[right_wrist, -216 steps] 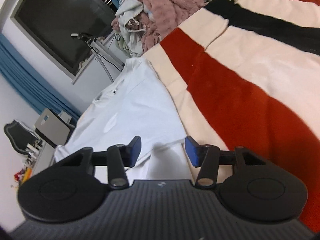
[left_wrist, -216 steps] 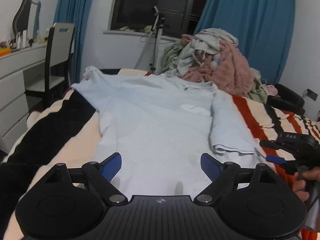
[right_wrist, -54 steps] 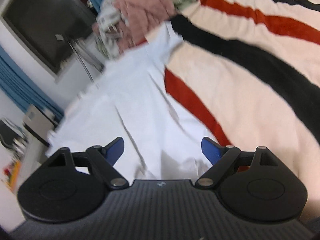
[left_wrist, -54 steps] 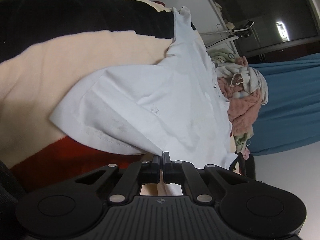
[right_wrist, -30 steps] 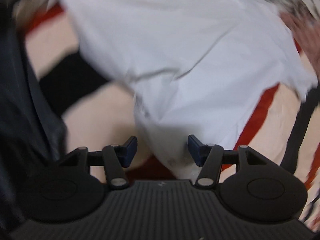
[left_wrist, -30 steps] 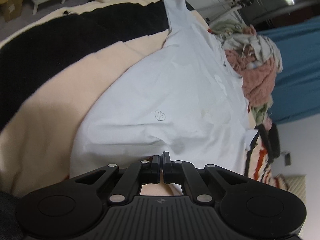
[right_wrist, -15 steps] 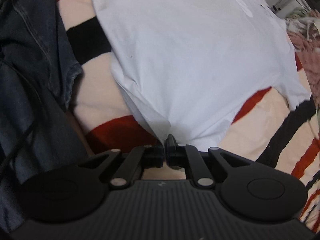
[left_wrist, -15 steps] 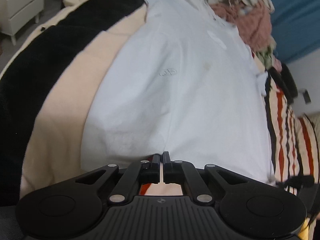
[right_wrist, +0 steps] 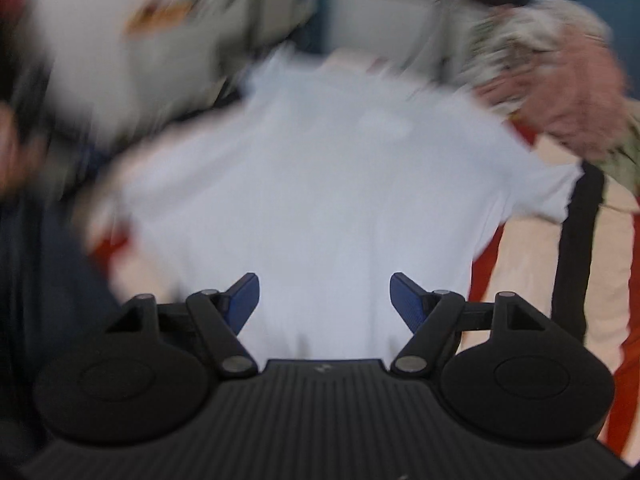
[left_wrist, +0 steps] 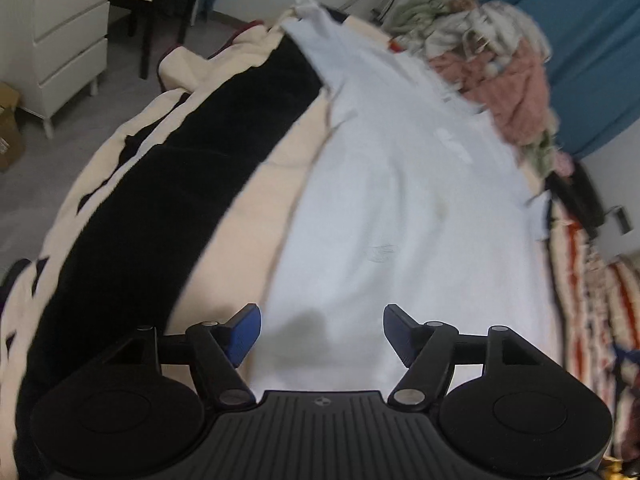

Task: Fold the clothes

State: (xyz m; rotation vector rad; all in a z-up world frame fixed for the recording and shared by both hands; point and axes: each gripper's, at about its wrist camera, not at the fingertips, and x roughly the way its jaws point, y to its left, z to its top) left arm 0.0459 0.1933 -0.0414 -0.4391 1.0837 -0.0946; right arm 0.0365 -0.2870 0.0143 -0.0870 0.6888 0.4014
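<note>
A pale blue T-shirt (left_wrist: 404, 200) lies spread flat on the striped blanket (left_wrist: 168, 184), collar end away from me. My left gripper (left_wrist: 322, 336) hovers over the shirt's near hem, open, with nothing between its blue pads. In the right wrist view, which is heavily blurred, the same T-shirt (right_wrist: 320, 184) fills the middle. My right gripper (right_wrist: 324, 300) is open above its near edge and holds nothing.
A pile of unfolded clothes (left_wrist: 508, 80), pink and white, sits past the shirt's collar. White drawers (left_wrist: 52, 24) and a dark chair (left_wrist: 160, 8) stand on the floor at the left. Blue curtains (left_wrist: 592, 64) hang behind. Dark denim (right_wrist: 36, 264) lies at the right view's left edge.
Both grippers were shut on the shirt's bottom hem half a second ago. Both have now let go and opened, and the shirt lies flat. The right view is swinging fast.
</note>
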